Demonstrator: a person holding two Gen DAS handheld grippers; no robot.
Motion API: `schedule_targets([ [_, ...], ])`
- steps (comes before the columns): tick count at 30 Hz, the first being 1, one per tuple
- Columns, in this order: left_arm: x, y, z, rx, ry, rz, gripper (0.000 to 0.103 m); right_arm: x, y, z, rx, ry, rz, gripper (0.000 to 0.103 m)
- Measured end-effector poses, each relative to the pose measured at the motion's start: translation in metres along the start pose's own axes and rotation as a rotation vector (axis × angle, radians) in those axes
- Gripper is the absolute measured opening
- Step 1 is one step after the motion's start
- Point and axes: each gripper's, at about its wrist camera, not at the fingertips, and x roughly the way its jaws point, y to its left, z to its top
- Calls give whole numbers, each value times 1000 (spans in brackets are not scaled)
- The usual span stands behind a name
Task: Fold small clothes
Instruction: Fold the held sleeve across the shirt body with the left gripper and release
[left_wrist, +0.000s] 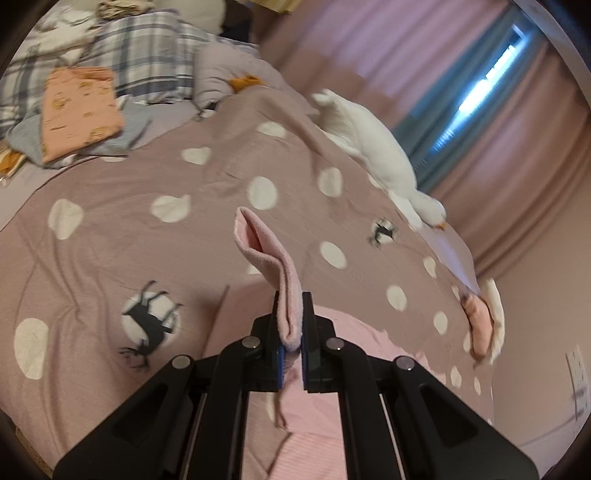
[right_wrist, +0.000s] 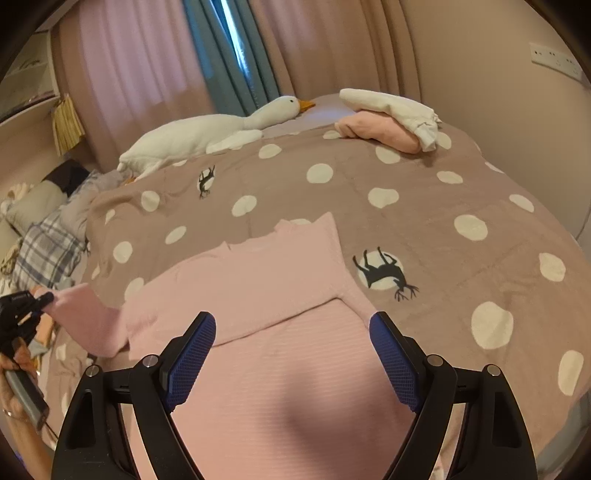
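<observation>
The pink top (right_wrist: 258, 280) lies flat on the dotted bedspread (right_wrist: 424, 206), nearer than the toy goose (right_wrist: 207, 129). Left tongs (left_wrist: 291, 328) pinch its sleeve cuff (left_wrist: 266, 251) — lifted off the spread. Right tongs (right_wrist: 291, 347) hang spread wide over the top's body, gripping nothing.

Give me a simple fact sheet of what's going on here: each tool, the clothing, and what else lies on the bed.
Left gripper: shut on the sleeve cuff of the pink top, cuff lifted off the bed
Right gripper: open, empty, above the top's body
Pink top: spread on the bed, right sleeve already folded across its chest
Bedspread: mauve with white dots and deer prints
Folded pile: pink and white clothes, far corner
Plush goose: white, along the far edge
</observation>
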Motion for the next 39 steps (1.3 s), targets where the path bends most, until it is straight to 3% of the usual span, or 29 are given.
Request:
schedule_targets([
  [18, 44, -79, -61, 234, 182, -66, 5, -1, -15, -4, 29, 6, -27, 85],
  [39, 107, -97, -132, 314, 426, -53, 7, 8, -22, -10, 32, 39, -41, 85],
])
